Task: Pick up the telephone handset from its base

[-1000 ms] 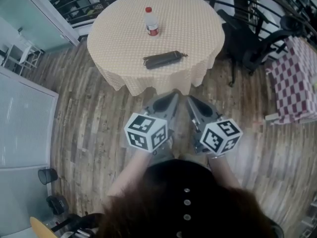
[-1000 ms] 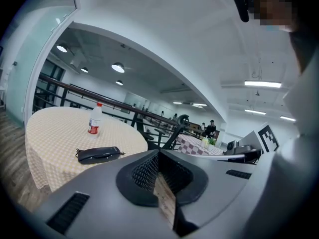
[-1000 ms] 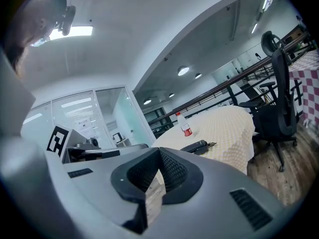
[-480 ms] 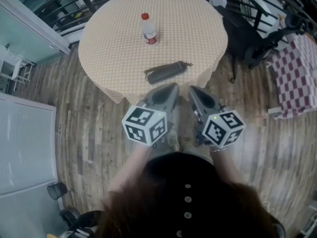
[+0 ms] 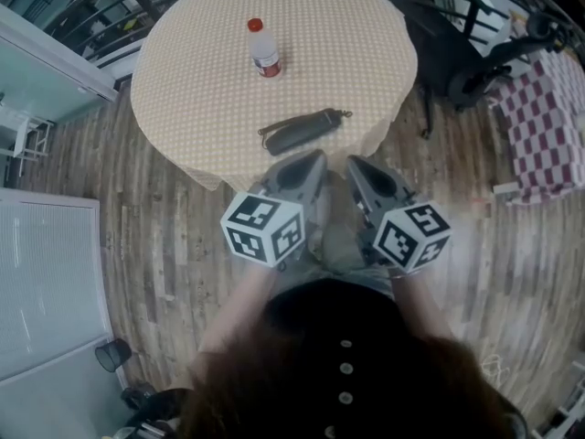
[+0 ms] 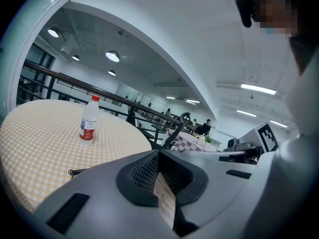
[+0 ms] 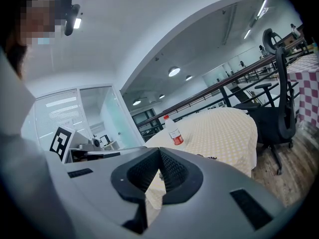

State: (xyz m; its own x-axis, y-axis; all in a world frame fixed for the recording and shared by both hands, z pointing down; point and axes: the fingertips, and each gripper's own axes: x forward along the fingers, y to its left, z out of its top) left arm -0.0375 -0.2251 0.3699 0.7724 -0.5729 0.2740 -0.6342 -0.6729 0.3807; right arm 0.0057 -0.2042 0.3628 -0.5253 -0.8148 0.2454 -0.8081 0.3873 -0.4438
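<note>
Two grippers shut, handset on the table

I hold the left gripper point(image 5: 315, 156) and the right gripper point(image 5: 353, 162) side by side at frame centre, each with its jaws together and empty. The dark handset point(image 5: 297, 133) lies on the round table point(image 5: 347, 35) just above them, below the bottle point(image 5: 264, 49).

The round cloth-covered desk point(image 5: 366, 26) shows a fine cream-and-white check. The clear plastic bottle point(image 5: 264, 51) has a red cap and a red label. The long, slim telephone handset point(image 5: 300, 132) is dark charcoal. The left gripper point(image 5: 313, 160) and right gripper point(image 5: 355, 163) are matte grey, their cubes white with black square markers. The wooden plank floor point(image 5: 155, 236) is streaked brown and grey.
</note>
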